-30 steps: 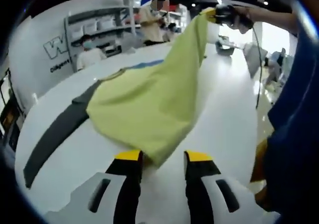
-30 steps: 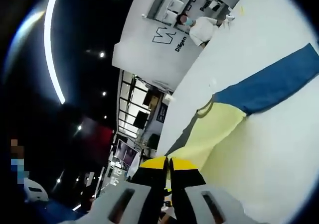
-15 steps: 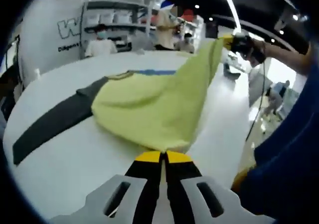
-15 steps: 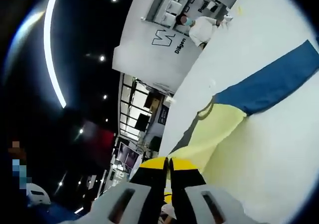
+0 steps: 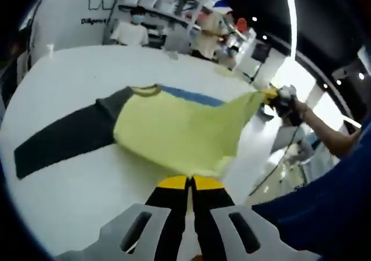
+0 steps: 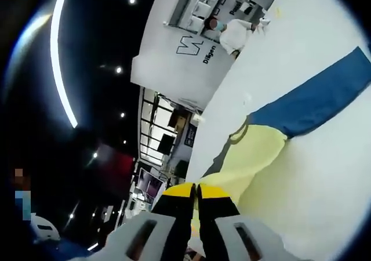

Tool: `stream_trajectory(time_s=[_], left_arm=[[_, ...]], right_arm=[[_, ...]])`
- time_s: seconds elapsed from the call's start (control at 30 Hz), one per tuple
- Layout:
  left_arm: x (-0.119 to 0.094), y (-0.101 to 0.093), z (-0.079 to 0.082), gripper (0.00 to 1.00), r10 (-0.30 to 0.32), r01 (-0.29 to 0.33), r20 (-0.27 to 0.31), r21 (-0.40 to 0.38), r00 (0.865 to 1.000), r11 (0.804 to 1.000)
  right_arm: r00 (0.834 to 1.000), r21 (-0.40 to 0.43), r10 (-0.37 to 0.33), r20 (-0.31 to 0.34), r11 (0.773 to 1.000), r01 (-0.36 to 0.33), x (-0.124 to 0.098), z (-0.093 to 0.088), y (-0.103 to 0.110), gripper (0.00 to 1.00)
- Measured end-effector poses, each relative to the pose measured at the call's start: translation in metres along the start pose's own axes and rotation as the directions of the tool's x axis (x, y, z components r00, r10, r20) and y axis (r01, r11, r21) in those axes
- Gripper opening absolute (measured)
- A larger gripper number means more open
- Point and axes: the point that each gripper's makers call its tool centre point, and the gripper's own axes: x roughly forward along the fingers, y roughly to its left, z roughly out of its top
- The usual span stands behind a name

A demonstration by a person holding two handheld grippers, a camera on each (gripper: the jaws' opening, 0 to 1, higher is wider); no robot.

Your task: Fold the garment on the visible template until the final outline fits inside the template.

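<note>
A yellow garment (image 5: pixel 177 130) with one dark grey sleeve (image 5: pixel 58 138) and one blue sleeve (image 5: pixel 188 94) lies partly on the white table (image 5: pixel 69 69). My left gripper (image 5: pixel 189 182) is shut on its near hem. My right gripper (image 5: pixel 271 95) shows at the right of the left gripper view, shut on the far hem corner and holding it up off the table. In the right gripper view my right gripper (image 6: pixel 195 188) is shut on the yellow garment (image 6: pixel 249 162), with the blue sleeve (image 6: pixel 313 104) stretched across the table (image 6: pixel 324 180) and the collar (image 6: pixel 239 130) beyond the jaws.
A person's hand and forearm (image 5: pixel 322 130) hold the right gripper; a blue sleeve of clothing (image 5: pixel 324 209) is close at the right. People (image 5: pixel 130 32) stand by shelves (image 5: pixel 162 0) behind the table. The table edge runs near the right hem.
The left view has swung and tilted. My right gripper has come lower with its hem corner, so the lifted yellow cloth now hangs flatter. Both grippers stay shut on the hem.
</note>
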Motion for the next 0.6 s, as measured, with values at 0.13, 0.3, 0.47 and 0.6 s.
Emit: stream_trajectory(time_s=[0.13, 0.3, 0.47, 0.6], left_arm=[[0.003, -0.007, -0.002, 0.0, -0.029, 0.024, -0.049, -0.106, 0.998, 0.994], [0.011, -0.037, 0.02, 0.0, -0.133, 0.136, 0.029, -0.208, 0.991, 0.969], [0.019, -0.047, 0.032, 0.0, -0.156, 0.162, 0.046, -0.222, 0.987, 0.961], [0.028, -0.038, 0.022, 0.0, -0.135, 0.134, 0.011, -0.22, 0.991, 0.966]], right_arm=[[1.0, 0.014, -0.002, 0.013, 1.0, 0.001, -0.001, 0.004, -0.003, 0.0], [0.999, 0.032, 0.003, 0.035, 0.999, -0.004, -0.004, 0.012, -0.005, 0.0], [0.999, 0.038, 0.004, 0.046, 0.999, -0.006, -0.005, 0.017, -0.007, 0.0], [0.999, 0.045, -0.004, 0.046, 0.999, 0.001, -0.003, 0.017, -0.012, 0.0]])
